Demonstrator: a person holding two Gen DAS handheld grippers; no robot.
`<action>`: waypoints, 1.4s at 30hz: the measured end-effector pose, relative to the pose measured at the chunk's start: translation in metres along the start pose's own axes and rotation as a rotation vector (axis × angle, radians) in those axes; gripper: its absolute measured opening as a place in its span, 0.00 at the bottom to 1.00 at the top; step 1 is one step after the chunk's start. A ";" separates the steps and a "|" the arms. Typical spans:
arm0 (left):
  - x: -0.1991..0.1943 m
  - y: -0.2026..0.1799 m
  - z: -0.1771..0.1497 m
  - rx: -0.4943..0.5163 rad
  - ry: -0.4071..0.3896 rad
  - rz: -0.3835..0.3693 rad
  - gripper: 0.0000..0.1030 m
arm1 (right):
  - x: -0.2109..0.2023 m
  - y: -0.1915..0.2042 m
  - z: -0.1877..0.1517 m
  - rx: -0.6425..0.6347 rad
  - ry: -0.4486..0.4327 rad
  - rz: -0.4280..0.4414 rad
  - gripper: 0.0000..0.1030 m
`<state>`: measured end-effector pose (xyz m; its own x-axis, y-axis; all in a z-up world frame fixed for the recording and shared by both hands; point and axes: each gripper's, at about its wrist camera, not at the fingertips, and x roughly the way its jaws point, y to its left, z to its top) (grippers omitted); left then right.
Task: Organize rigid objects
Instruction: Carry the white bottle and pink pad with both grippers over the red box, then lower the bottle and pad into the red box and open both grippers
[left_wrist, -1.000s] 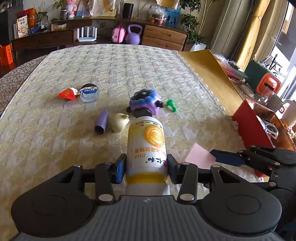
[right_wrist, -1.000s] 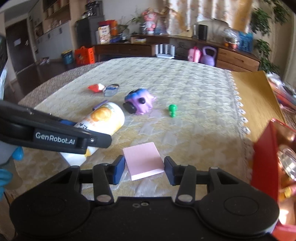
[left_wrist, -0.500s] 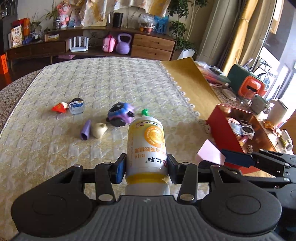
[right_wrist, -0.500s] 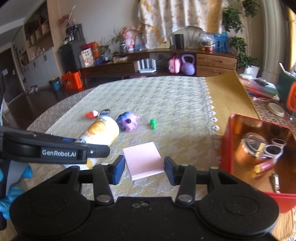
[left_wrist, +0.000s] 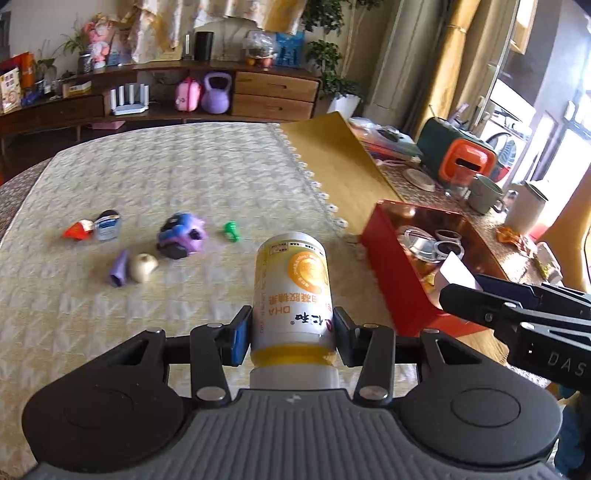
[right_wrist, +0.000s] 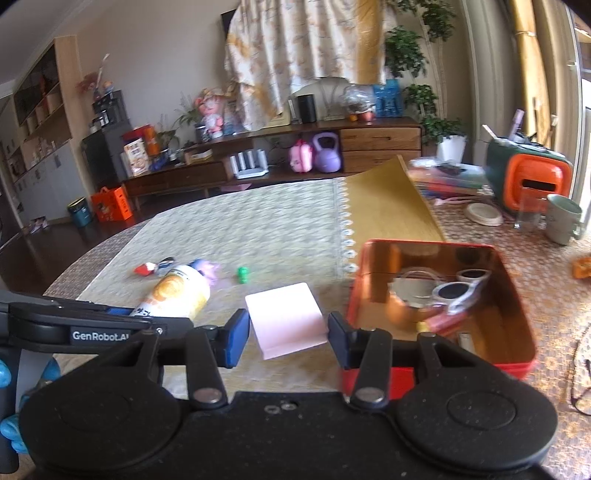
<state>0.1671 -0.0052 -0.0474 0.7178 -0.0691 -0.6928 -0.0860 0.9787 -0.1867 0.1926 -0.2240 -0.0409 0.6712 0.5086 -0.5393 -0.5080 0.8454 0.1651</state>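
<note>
left fingers (left_wrist: 292, 334) clamp bottle (left_wrist: 291, 291), right fingers (right_wrist: 288, 338) clamp pink pad (right_wrist: 286, 319), mug (right_wrist: 561, 218) right view only

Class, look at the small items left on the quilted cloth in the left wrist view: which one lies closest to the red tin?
The green piece. It sits alone at the right end of the group, nearest the red tin; the purple toy car, cream piece and purple tube all lie further left.

A purple kettlebell (left_wrist: 216, 93) sits at upper centre beside a pink toy case (left_wrist: 188, 93), under a wooden sideboard (left_wrist: 275, 91). At upper right, an orange-and-green appliance (right_wrist: 529, 180) stands behind a grey mug (right_wrist: 561, 219).
</note>
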 end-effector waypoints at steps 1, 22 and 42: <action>0.001 -0.005 0.001 0.009 0.001 -0.005 0.44 | -0.002 -0.004 -0.001 0.004 0.000 -0.007 0.45; 0.055 -0.119 0.031 0.199 0.046 -0.084 0.44 | -0.012 -0.106 -0.008 0.059 0.009 -0.171 0.45; 0.138 -0.162 0.060 0.178 0.123 -0.046 0.44 | 0.034 -0.130 -0.004 -0.036 0.108 -0.197 0.45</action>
<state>0.3220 -0.1615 -0.0708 0.6275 -0.1274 -0.7681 0.0761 0.9918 -0.1023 0.2793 -0.3167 -0.0844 0.6984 0.3120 -0.6441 -0.3927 0.9195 0.0195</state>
